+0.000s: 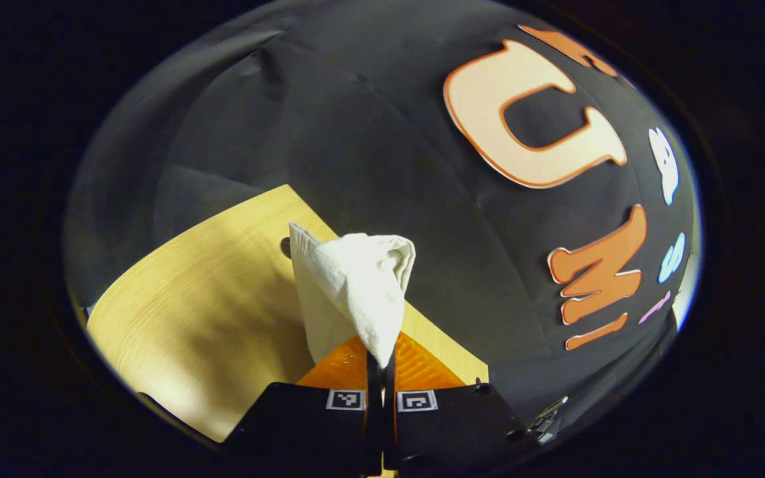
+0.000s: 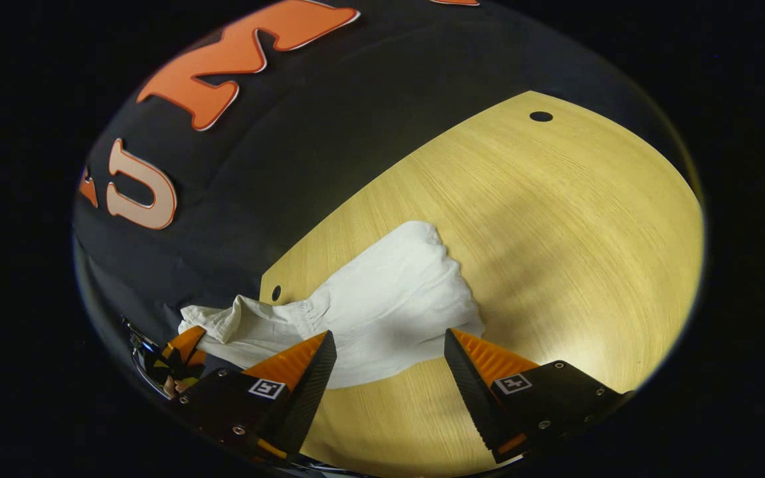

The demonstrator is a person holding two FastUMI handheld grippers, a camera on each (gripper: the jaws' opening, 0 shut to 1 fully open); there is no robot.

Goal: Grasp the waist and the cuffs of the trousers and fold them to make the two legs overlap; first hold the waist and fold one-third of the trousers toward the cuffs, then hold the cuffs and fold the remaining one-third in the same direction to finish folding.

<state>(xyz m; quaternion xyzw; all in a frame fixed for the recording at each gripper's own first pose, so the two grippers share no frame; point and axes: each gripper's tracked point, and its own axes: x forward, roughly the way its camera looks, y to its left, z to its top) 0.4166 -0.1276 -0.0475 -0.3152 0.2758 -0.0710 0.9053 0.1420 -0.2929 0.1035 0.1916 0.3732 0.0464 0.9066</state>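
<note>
Now left hand-held gripper pinching trousers aloft

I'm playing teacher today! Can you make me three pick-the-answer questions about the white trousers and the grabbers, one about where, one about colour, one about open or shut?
1. Where does most of the trousers lie?
A. On the wooden table
B. On the floor
C. In a basket

2. What colour are the trousers?
A. Blue
B. White
C. Red

3. How is the right gripper?
A. Shut on the cloth
B. Shut on nothing
C. Open

Answers:
1. A, the right gripper view shows the cloth spread on the table top.
2. B, the fabric looks white in both views.
3. C, its two fingers stand wide apart above the cloth, while the left gripper pinches a bunch of fabric and holds it up.
</note>
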